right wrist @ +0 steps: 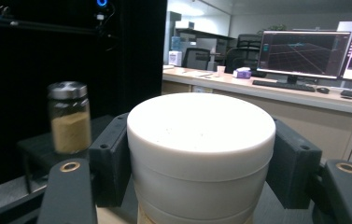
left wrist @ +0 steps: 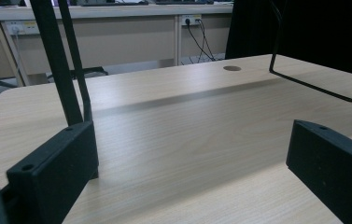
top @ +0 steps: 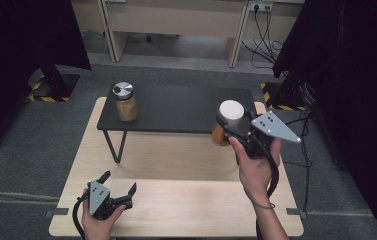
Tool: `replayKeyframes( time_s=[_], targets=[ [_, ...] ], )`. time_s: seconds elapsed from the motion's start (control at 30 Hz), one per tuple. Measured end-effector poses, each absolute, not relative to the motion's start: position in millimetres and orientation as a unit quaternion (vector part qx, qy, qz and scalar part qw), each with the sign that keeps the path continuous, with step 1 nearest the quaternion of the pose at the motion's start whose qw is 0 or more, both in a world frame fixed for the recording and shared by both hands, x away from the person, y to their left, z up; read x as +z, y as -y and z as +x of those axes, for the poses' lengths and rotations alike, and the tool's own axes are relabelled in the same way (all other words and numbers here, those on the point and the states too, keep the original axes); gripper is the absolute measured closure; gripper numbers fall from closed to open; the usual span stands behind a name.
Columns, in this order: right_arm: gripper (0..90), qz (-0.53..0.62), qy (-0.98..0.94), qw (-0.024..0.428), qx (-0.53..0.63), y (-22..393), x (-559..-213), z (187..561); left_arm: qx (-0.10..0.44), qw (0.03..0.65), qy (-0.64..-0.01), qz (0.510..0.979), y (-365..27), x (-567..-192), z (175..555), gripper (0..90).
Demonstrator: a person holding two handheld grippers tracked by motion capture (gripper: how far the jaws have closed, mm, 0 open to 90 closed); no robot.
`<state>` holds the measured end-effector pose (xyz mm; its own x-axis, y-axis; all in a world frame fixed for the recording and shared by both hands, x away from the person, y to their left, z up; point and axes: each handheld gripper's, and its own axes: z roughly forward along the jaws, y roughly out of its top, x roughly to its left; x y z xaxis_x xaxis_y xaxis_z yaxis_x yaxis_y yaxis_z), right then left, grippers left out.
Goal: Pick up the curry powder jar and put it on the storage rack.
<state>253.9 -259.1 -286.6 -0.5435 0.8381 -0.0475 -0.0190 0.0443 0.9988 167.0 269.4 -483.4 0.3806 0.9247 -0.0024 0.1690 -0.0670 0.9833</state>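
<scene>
A: The white-lidded glass jar of amber-brown contents (top: 227, 122) sits between the jaws of the right gripper (top: 236, 131), pinched at its lid. In the right gripper view a black jaw presses each side of the wide round white lid (right wrist: 201, 140).

B: Is it resting on anything?

A: Hard to say. In the high view it is at the right end of the low black shelf with thin metal legs (top: 176, 107), over the shelf's front edge, but the jar's base is hidden behind the gripper and hand, so contact cannot be judged.

B: Which way does it point?

A: Its long axis stands upright, lid on top. Only a sliver of the tan body shows below the lid in the right gripper view; the rest is cut off at the bottom edge.

B: And the other gripper?

A: The left gripper (top: 120, 184) has its jaws spread wide with nothing between them, low over the pale wooden table (top: 186, 200). Ahead of those jaws stands a leg of the shelf (left wrist: 61, 60).

B: Anything else nearby?

A: A second glass jar with a silver metal lid and tan powder (top: 125, 102) stands upright on the shelf, well apart from the right gripper, far to its left. In the right gripper view it looks slightly blurred (right wrist: 69, 116).
</scene>
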Motion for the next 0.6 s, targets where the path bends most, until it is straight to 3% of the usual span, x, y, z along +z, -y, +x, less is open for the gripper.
replayKeyframes(
  time_s=[0.6],
  targets=[
    [34.1, 0.362, -0.621, 0.363, 0.593, 235.2, -282.4, 314.4, 0.349, 0.537, -0.424, 0.641, -268.1, -483.0, 166.6, 1.5]
  ],
)
